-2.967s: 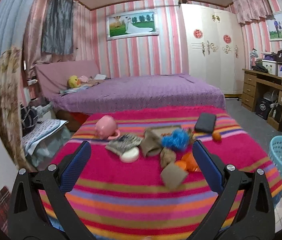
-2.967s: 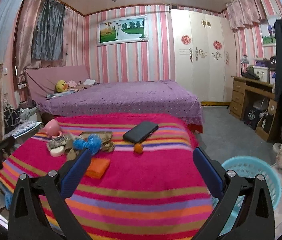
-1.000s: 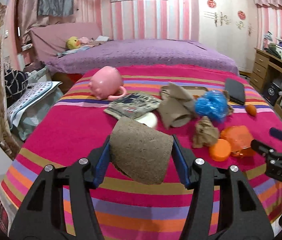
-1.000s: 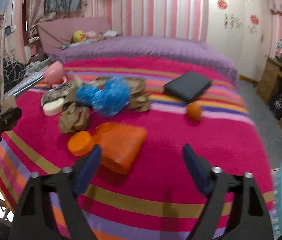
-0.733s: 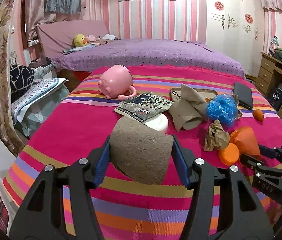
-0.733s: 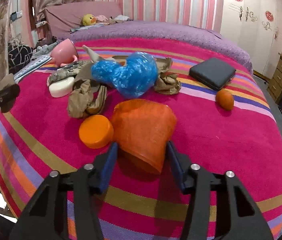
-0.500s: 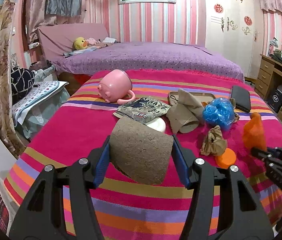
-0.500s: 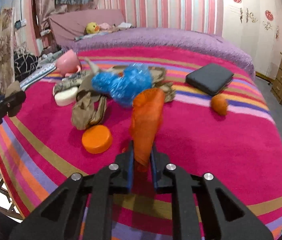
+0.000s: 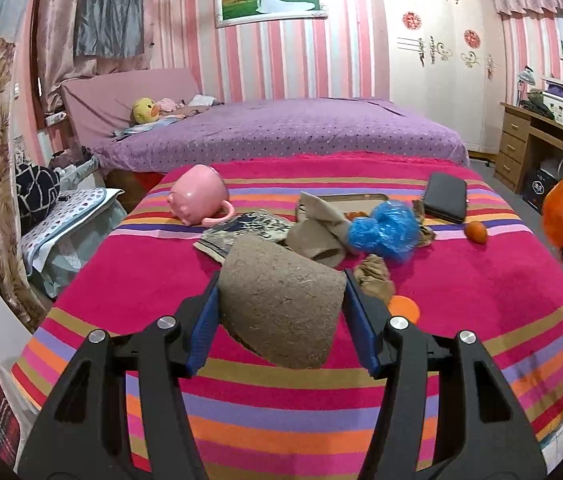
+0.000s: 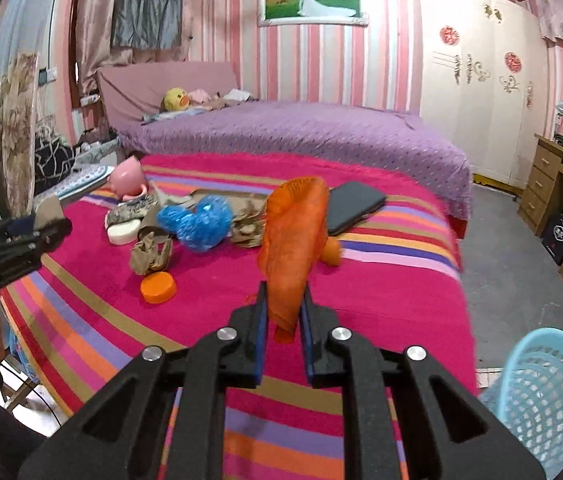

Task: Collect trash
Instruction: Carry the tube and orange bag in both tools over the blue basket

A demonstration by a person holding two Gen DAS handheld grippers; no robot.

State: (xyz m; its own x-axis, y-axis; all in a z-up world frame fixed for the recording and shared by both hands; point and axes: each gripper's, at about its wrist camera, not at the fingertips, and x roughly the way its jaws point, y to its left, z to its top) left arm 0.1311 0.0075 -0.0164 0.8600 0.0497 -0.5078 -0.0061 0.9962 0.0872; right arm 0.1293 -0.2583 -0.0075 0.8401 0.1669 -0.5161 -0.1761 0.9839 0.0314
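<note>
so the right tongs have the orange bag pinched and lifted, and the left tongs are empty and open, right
Not quite. The right tongs do hold the orange bag pinched and lifted, but the left tongs are not empty: the left wrist view shows them shut on a brown cardboard piece.

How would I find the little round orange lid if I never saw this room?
Look at the striped blanket covering the near bed. In front of the heap of scraps there, just past the crumpled brown paper, lies the orange lid. It is the only flat, round disc, lying alone on plain pink.
</note>
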